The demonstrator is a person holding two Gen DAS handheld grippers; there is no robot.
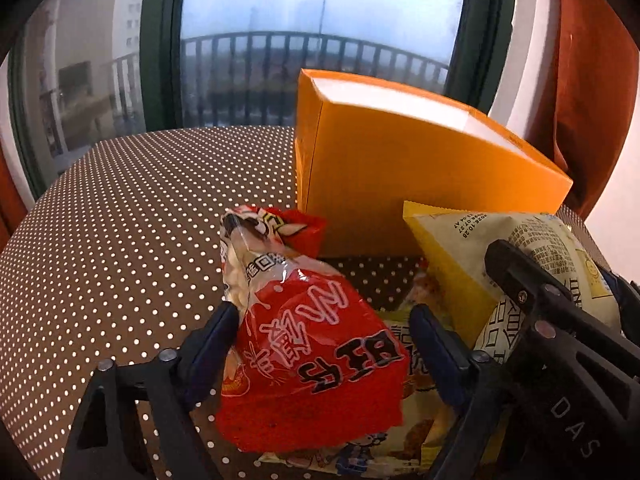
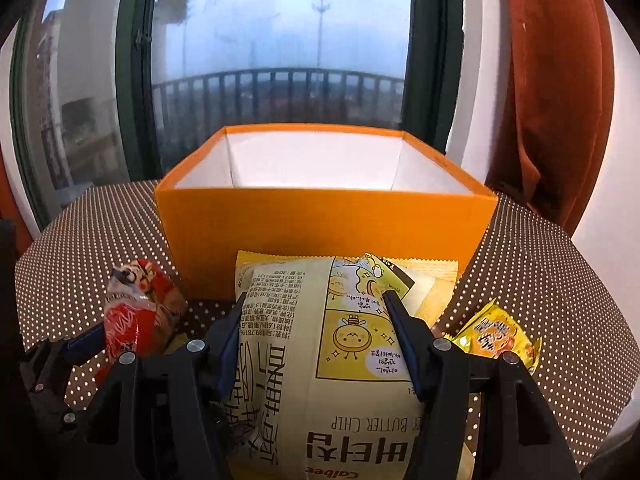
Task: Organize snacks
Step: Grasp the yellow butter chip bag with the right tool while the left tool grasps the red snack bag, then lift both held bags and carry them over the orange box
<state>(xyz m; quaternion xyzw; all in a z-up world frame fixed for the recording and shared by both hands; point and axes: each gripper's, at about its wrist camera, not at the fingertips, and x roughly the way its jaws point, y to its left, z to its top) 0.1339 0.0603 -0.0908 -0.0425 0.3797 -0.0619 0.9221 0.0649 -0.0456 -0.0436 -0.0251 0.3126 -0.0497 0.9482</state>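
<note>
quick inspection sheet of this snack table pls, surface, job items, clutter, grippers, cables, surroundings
surface: brown polka-dot tablecloth, round table
job's things: orange box open, inner walls bare, floor hidden; red snack bag; pale yellow chip bag; small yellow packet loose on cloth; another packet under the red bag
clutter: nothing seen
grippers: left gripper clamps red bag; right gripper clamps chip bag
cables: nothing seen
surroundings: window, balcony railing, rust curtain
</note>
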